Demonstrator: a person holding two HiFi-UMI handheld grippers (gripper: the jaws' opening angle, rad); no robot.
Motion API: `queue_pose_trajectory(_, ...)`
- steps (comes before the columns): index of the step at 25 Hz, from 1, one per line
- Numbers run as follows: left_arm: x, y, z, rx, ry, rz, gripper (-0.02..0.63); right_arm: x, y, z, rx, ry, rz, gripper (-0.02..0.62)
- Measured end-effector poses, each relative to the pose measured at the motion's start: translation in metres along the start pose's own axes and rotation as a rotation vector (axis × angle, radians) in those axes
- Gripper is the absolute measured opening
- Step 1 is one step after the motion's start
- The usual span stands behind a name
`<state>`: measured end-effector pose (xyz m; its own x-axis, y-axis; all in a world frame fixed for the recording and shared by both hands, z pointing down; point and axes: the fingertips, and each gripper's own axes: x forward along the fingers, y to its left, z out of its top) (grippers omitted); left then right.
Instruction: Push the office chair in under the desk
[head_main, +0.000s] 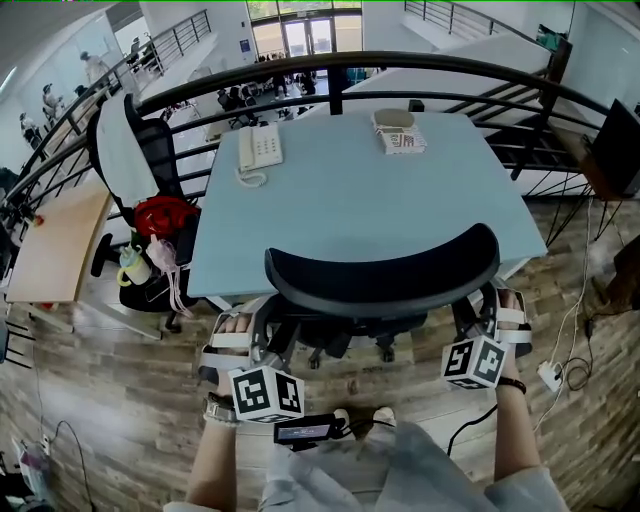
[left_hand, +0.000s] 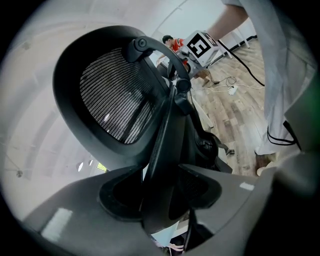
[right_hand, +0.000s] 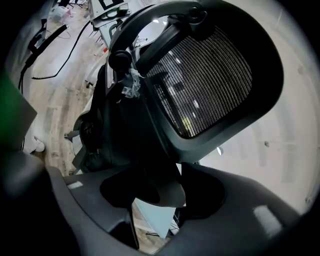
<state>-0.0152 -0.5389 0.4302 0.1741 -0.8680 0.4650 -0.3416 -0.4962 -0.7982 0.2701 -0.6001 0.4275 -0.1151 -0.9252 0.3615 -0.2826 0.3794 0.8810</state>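
The black office chair (head_main: 380, 275) stands at the near edge of the light-blue desk (head_main: 350, 190), its curved mesh backrest toward me and its seat partly under the desktop. My left gripper (head_main: 252, 338) is at the chair's left side, low behind the backrest. In the left gripper view, the left gripper (left_hand: 160, 195) is shut on a dark strut of the chair (left_hand: 115, 95). My right gripper (head_main: 482, 312) is at the chair's right side. In the right gripper view, the right gripper (right_hand: 160, 192) is shut on a dark frame part below the mesh back (right_hand: 205, 75).
A white phone (head_main: 259, 147) and a small box (head_main: 400, 132) lie on the desk's far part. A second chair (head_main: 135, 150) with a red bag (head_main: 163, 215) stands to the left. A black railing (head_main: 340, 75) runs behind the desk. Cables and a power strip (head_main: 553, 375) lie on the floor at right.
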Motion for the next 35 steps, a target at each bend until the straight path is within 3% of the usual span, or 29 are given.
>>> queue_pose_trajectory(4, 0.001, -0.004, 0.001, -0.024, 0.033, 0.004, 0.215, 0.001, 0.002, -0.002, 0.022, -0.032, 0.013, 0.233)
queue_pose_trajectory(16, -0.023, 0.0, 0.008, -0.24, 0.02, 0.046, 0.224, -0.029, -0.003, 0.009, 0.189, -0.156, 0.095, 0.244)
queue_pose_trajectory(25, -0.067, 0.028, 0.043, -0.495, -0.16, 0.149, 0.219, -0.059, -0.011, 0.035, 0.472, -0.282, 0.148, 0.237)
queue_pose_trajectory(28, -0.075, 0.034, 0.053, -0.57, -0.221, 0.146, 0.218, -0.067, -0.014, 0.043, 0.568, -0.321, 0.168, 0.212)
queue_pose_trajectory(35, -0.079, 0.034, 0.058, -0.668, -0.261, 0.162, 0.064, -0.076, -0.021, 0.044, 0.7, -0.353, 0.178, 0.103)
